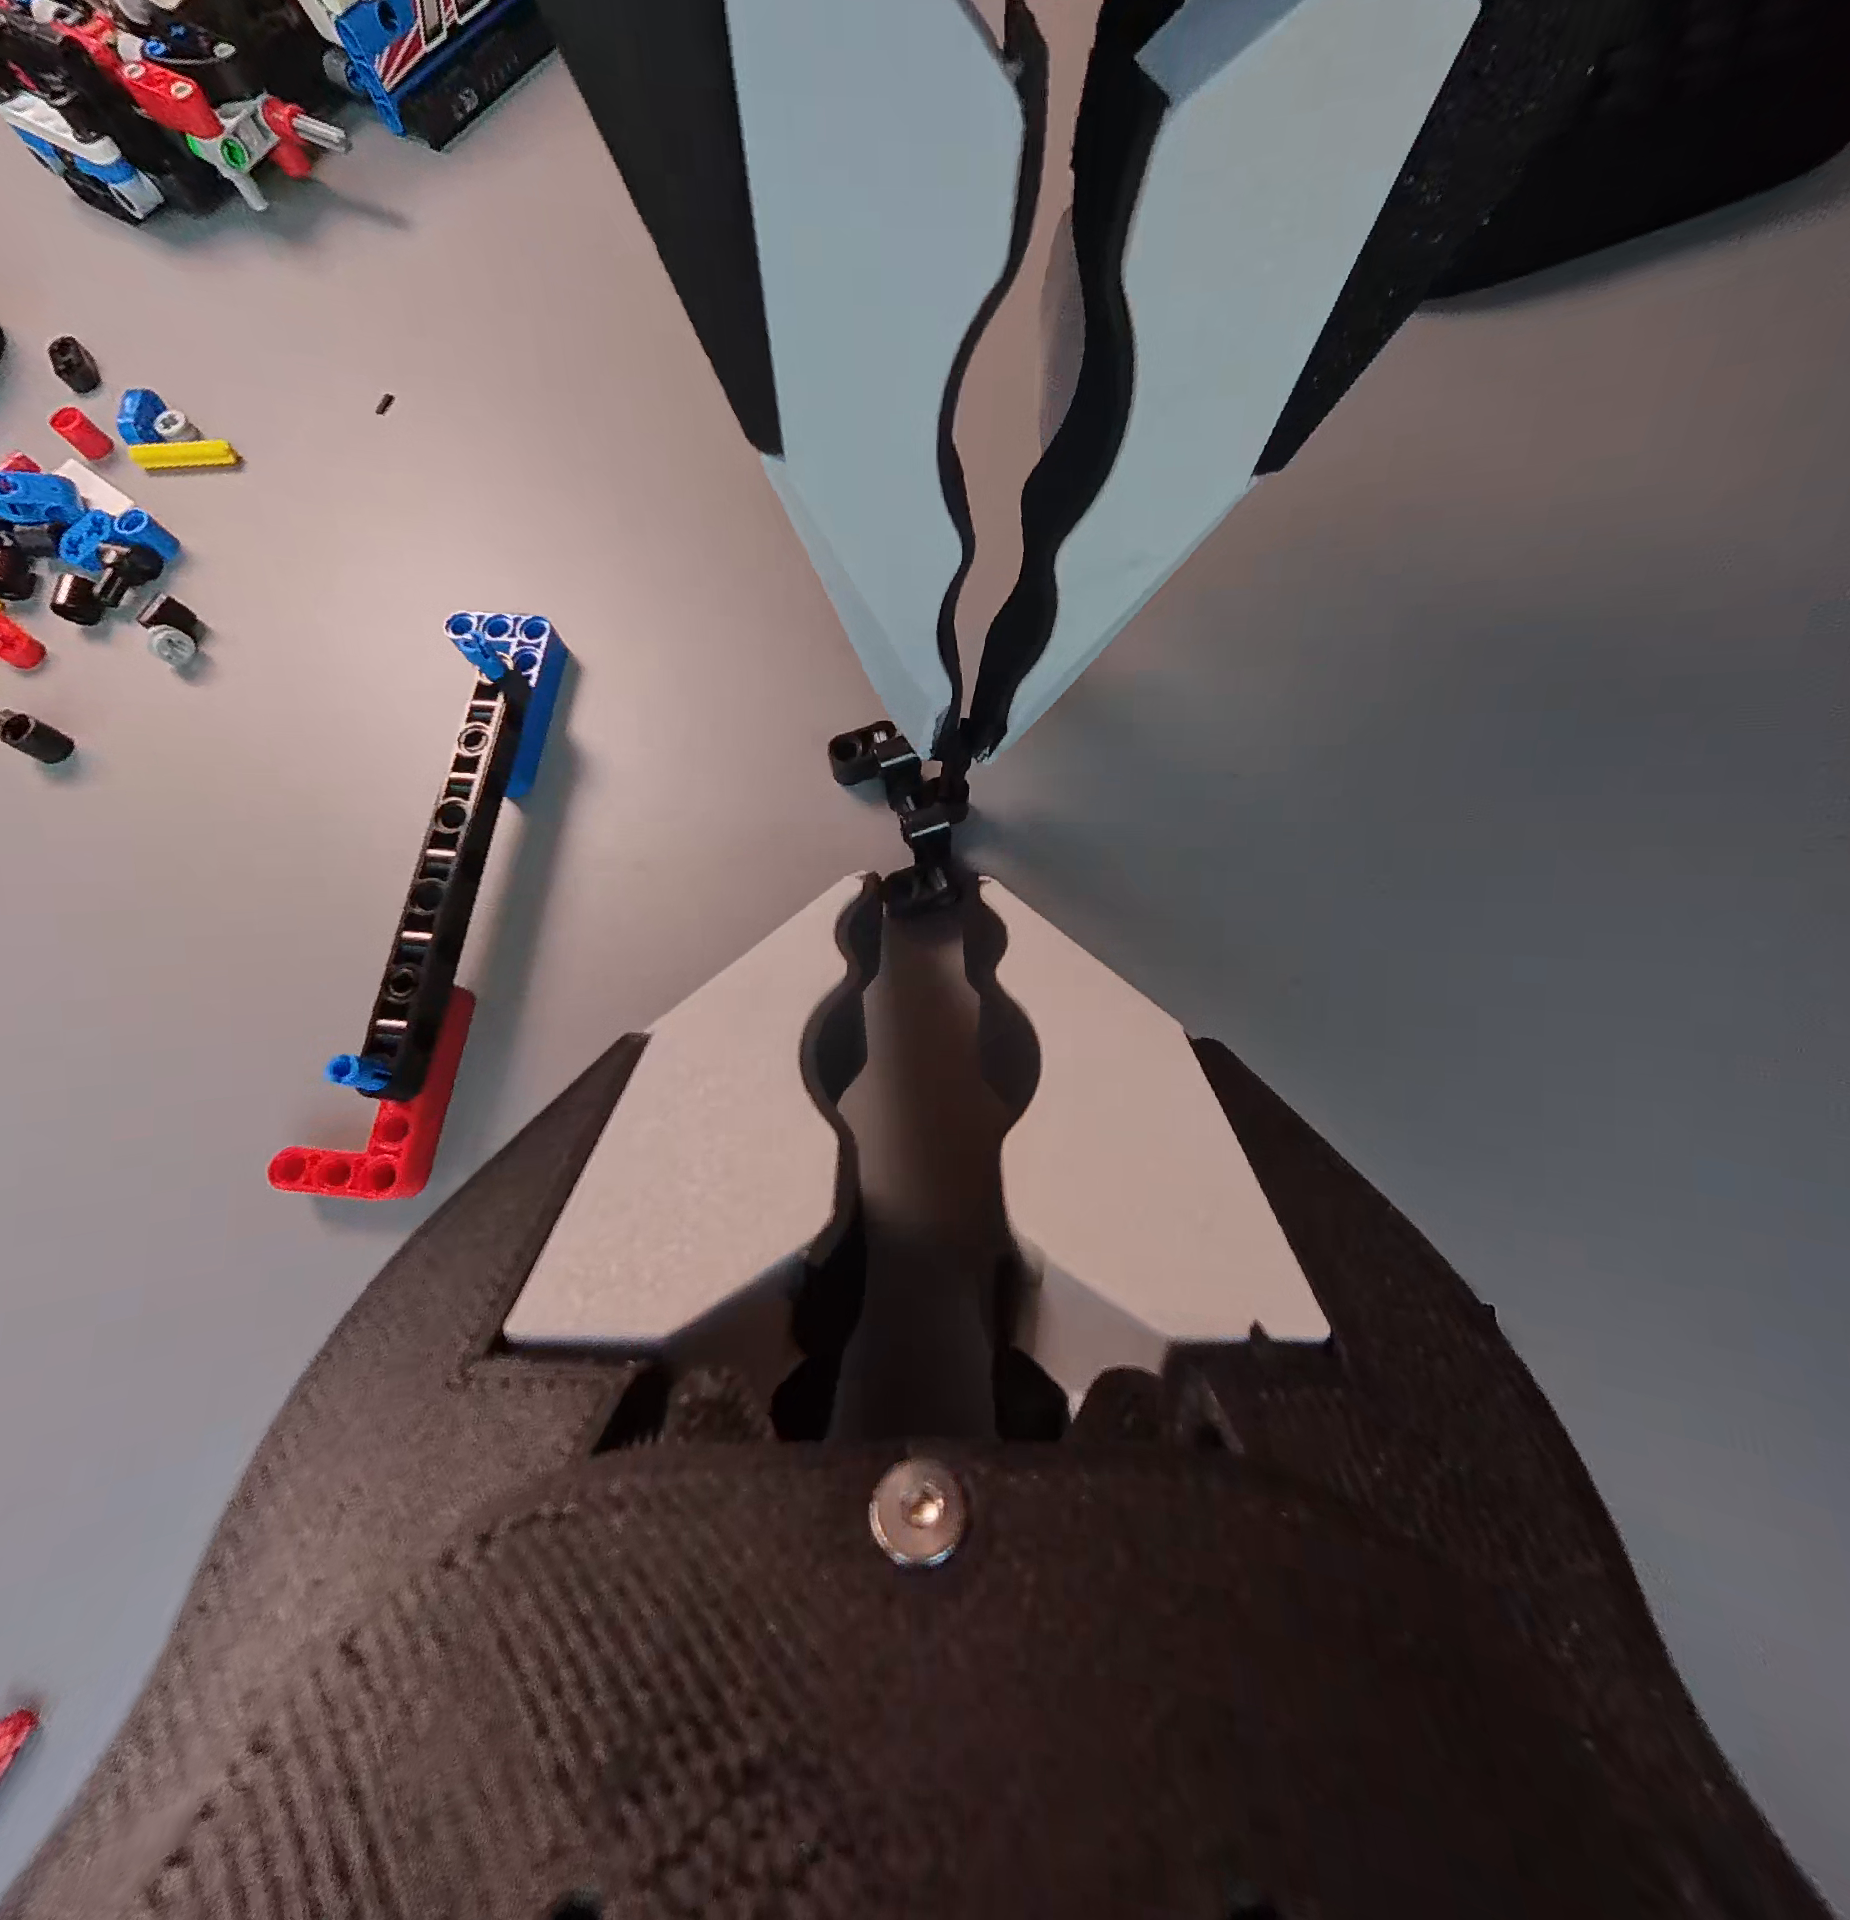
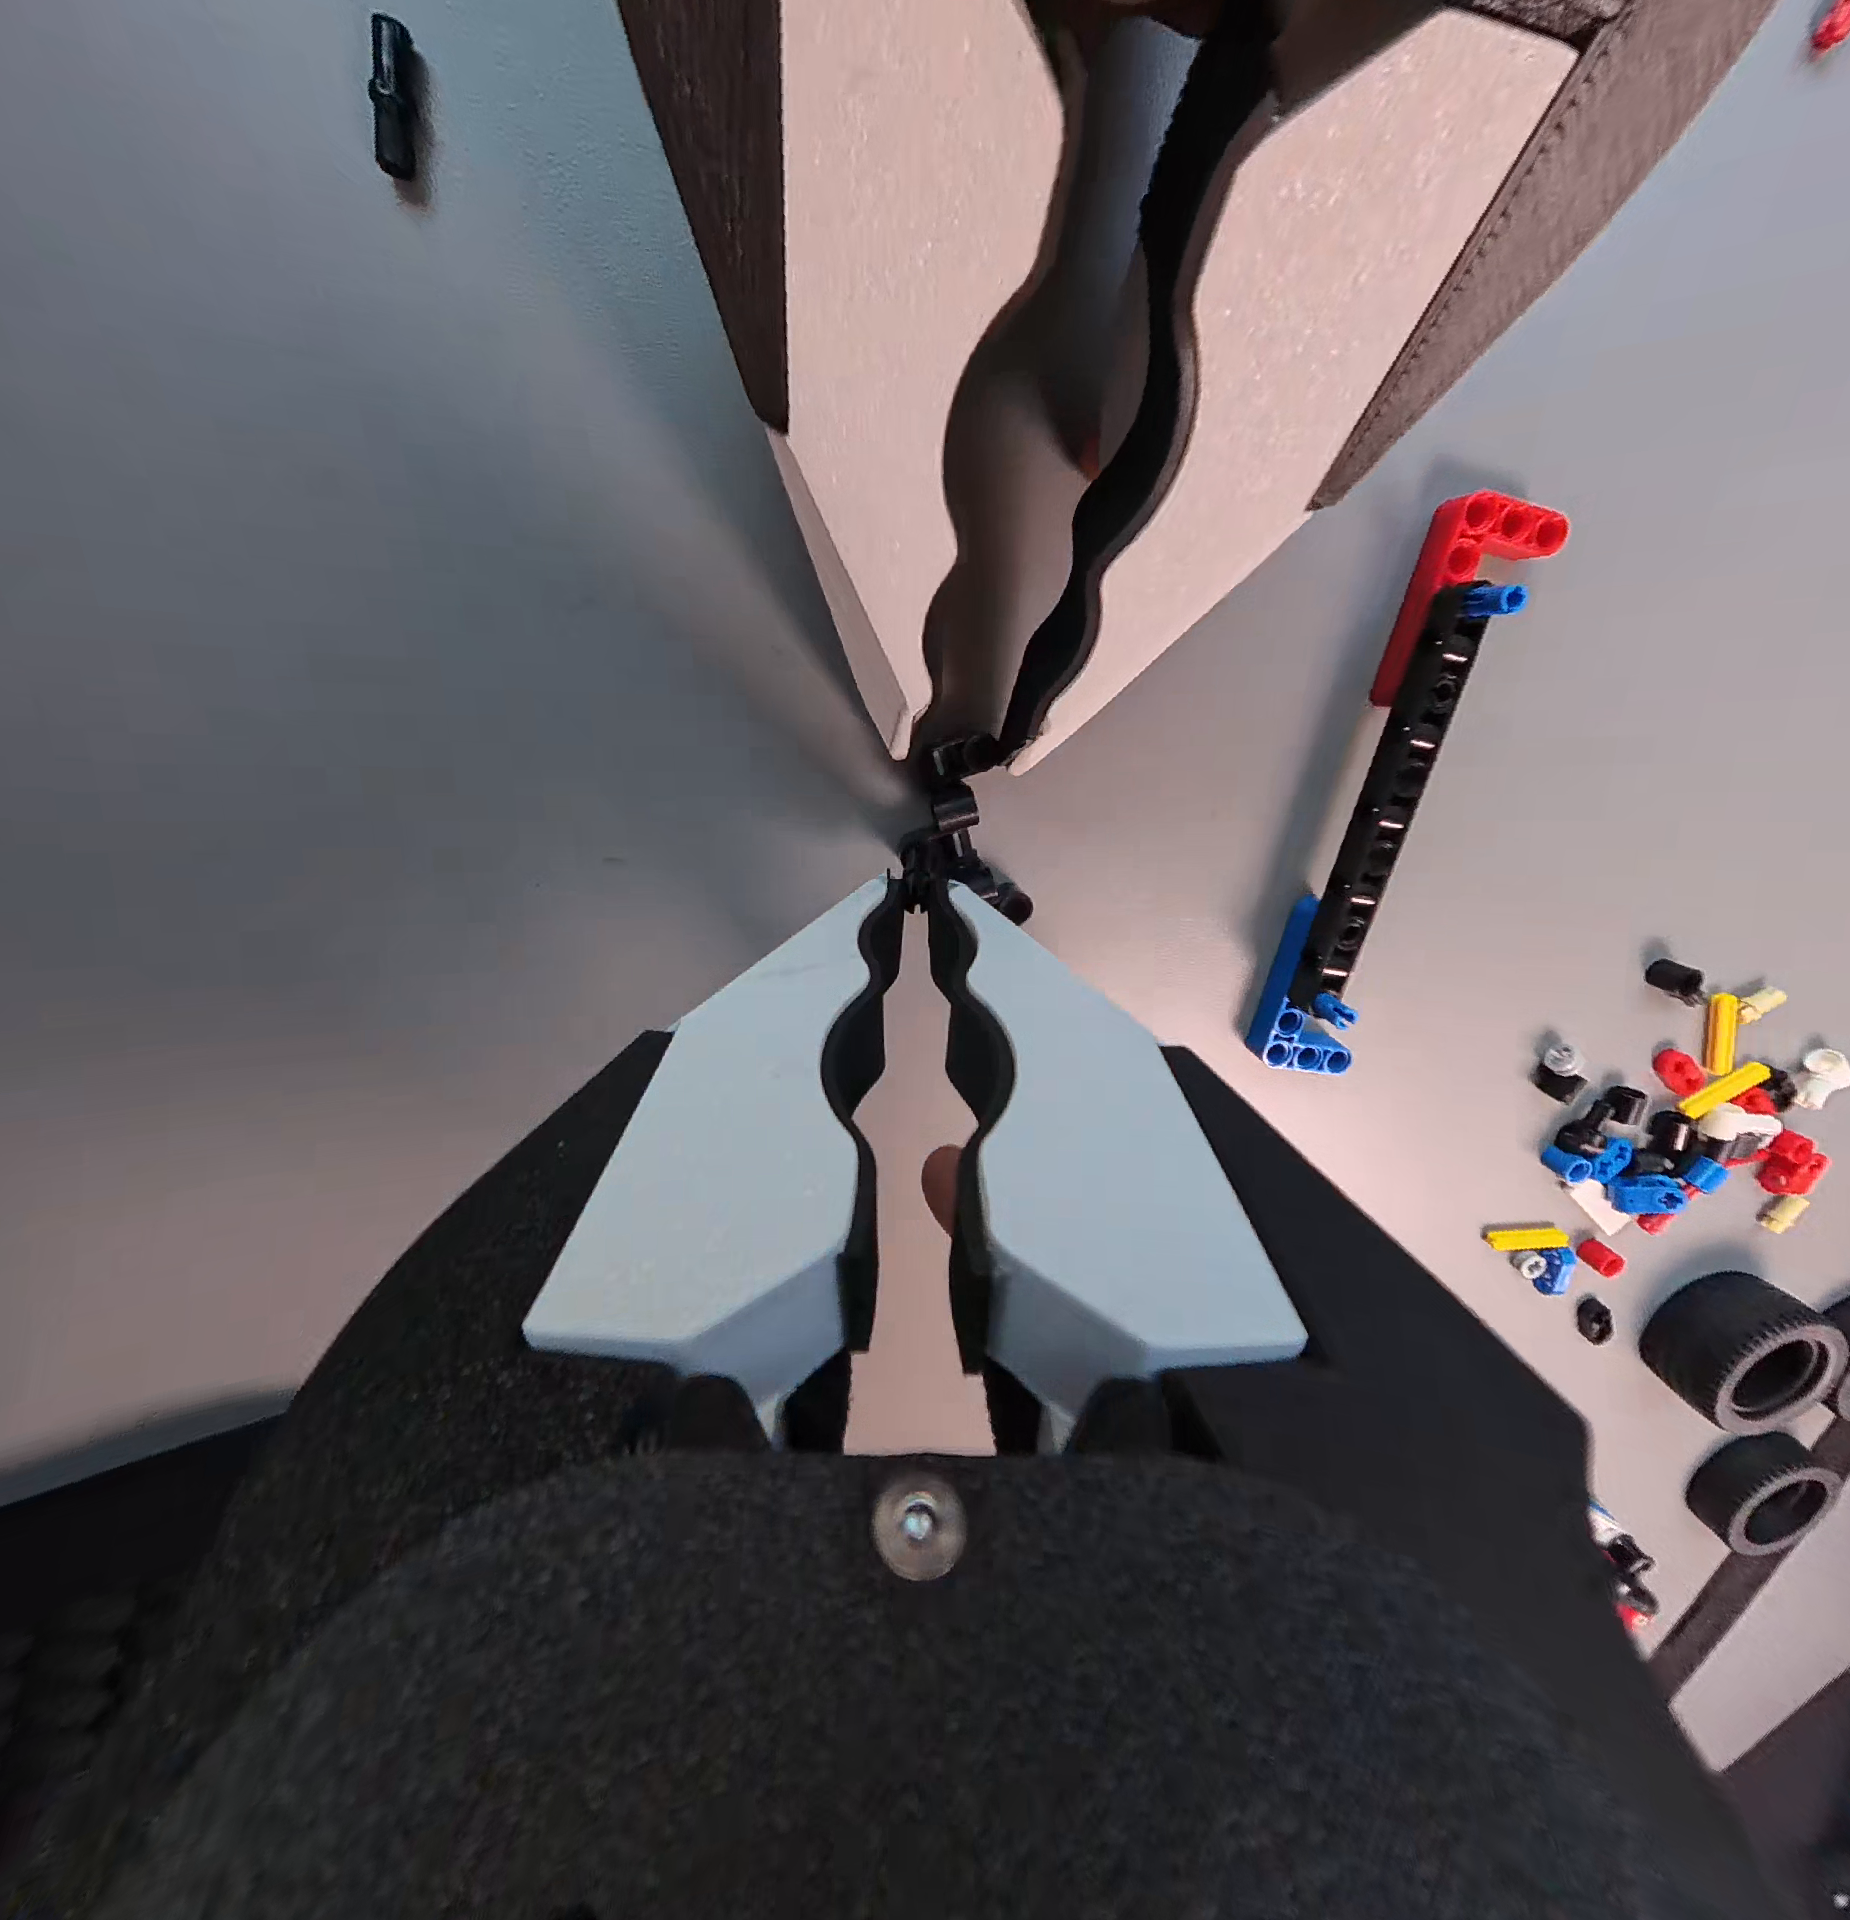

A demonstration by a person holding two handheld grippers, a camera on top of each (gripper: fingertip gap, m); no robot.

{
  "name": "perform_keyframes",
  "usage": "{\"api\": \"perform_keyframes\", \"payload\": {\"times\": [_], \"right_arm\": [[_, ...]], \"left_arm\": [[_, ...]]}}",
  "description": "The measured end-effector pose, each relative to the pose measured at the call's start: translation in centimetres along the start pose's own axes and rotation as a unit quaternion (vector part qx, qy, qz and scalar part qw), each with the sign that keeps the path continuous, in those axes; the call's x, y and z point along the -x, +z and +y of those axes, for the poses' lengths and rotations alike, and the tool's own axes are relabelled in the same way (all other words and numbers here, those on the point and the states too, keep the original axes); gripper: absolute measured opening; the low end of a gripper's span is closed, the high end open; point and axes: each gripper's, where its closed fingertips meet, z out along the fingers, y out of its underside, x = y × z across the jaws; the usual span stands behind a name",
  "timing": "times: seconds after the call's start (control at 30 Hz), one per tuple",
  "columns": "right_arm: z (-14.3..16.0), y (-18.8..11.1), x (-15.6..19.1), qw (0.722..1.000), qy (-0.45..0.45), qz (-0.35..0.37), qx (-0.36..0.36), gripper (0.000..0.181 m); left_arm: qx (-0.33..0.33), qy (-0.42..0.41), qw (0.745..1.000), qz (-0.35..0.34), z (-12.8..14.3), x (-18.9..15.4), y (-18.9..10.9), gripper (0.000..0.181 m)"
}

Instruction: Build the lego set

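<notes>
My left gripper (image 1: 919, 883), with grey fingers, is shut at its tips on one end of a small black connector assembly (image 1: 926, 826). My right gripper (image 2: 916, 894), with light blue fingers, is shut on the other end of that assembly (image 2: 952, 810). The two grippers meet tip to tip just above the grey table. The right gripper (image 1: 957, 743) comes in from the top of the left wrist view, and the left gripper (image 2: 962, 753) comes in from the top of the right wrist view. A black sleeve (image 1: 864, 753) sticks out sideways from the assembly by the right gripper's tips.
A long black beam with a blue L-piece and a red L-piece (image 1: 433, 883) lies flat on the table (image 2: 1399, 790). A pile of loose small pieces (image 2: 1690, 1143), black tyres (image 2: 1742, 1351), a partly built model (image 1: 173, 104) and a lone black pin (image 2: 393, 94) are nearby. Left and right tips are no more than a few centimetres apart.
</notes>
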Motion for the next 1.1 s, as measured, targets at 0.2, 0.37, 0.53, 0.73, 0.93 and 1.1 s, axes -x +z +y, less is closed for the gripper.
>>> {"api": "perform_keyframes", "payload": {"times": [0.2, 0.37, 0.53, 0.73, 0.93, 1.1], "right_arm": [[0.11, 0.0, -0.04, 0.998, -0.061, -0.001, 0.035, 0.003], [0.75, -0.16, -0.09, 0.988, -0.131, -0.033, 0.068, 0.003], [0.95, -0.14, -0.21, 0.985, -0.143, -0.061, 0.078, 0.003], [0.88, -0.12, -0.11, 0.985, -0.138, -0.058, 0.08, 0.003], [0.89, -0.02, -0.69, 0.983, -0.163, -0.036, 0.071, 0.003], [0.85, -0.01, -0.72, 0.973, -0.221, -0.031, 0.06, 0.003]], "left_arm": [[-0.004, -0.002, 1.0, 0.025, -0.16, 0.05, 0.02, 0.013], [-0.004, 0.02, 0.999, 0.049, -0.34, -0.17, 0.24, 0.005], [-0.011, 0.019, 0.999, 0.044, -0.48, 0.14, 0.11, 0.008], [-0.001, 0.005, 1.0, 0.03, -0.33, -0.09, 0.38, 0.03], [0.004, 0.019, 0.999, 0.034, -0.41, 0.24, 0.72, 0.011], [0.004, 0.042, 0.997, 0.061, -0.38, 0.22, 0.7, 0.009]]}}
